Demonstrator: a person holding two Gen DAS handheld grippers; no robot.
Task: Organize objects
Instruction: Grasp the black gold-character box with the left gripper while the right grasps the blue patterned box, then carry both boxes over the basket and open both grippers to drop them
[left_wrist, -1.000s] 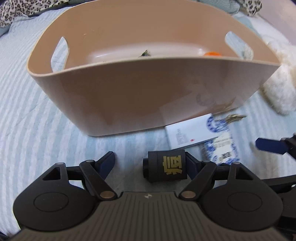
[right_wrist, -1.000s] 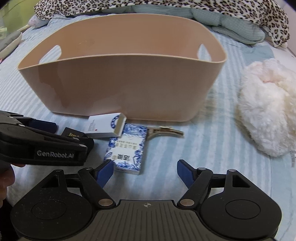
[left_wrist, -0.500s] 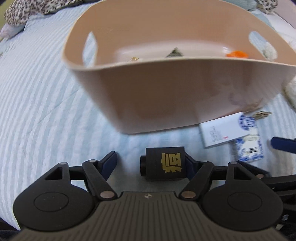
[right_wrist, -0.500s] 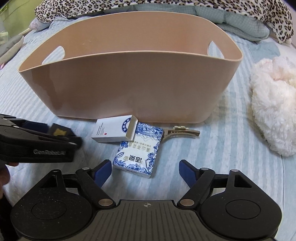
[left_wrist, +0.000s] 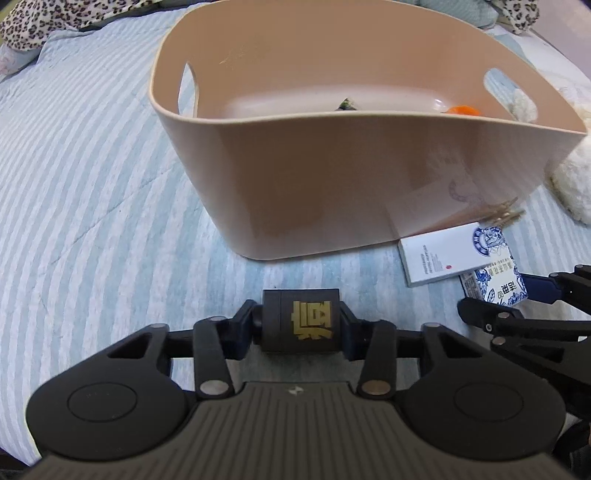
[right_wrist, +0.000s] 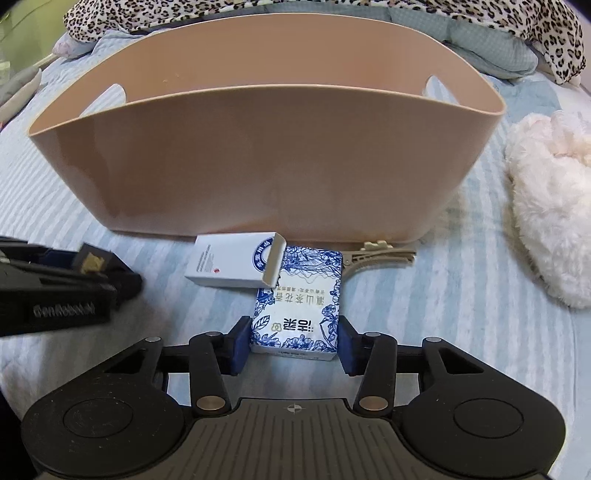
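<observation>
Already the left gripper (left_wrist: 301, 325) clamps the small, stiff black box (left_wrist: 300, 320); the right gripper (right_wrist: 293, 343) flanks the light, crushable blue-and-white carton (right_wrist: 301, 302), contact unclear

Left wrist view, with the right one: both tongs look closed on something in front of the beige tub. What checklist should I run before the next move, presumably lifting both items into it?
1. Left tongs shut on the small black box with a gold character: ok.
2. Right tongs shut on the blue-and-white floral packet: ok, both pads touch its sides.
3. White carton with an open flap off the packet: not ok, its flap overlaps the packet's far corner.
4. Beige plastic tub has room: ok, mostly bare floor.
5. Metal hair clip clear of the packet: cannot tell.
</observation>
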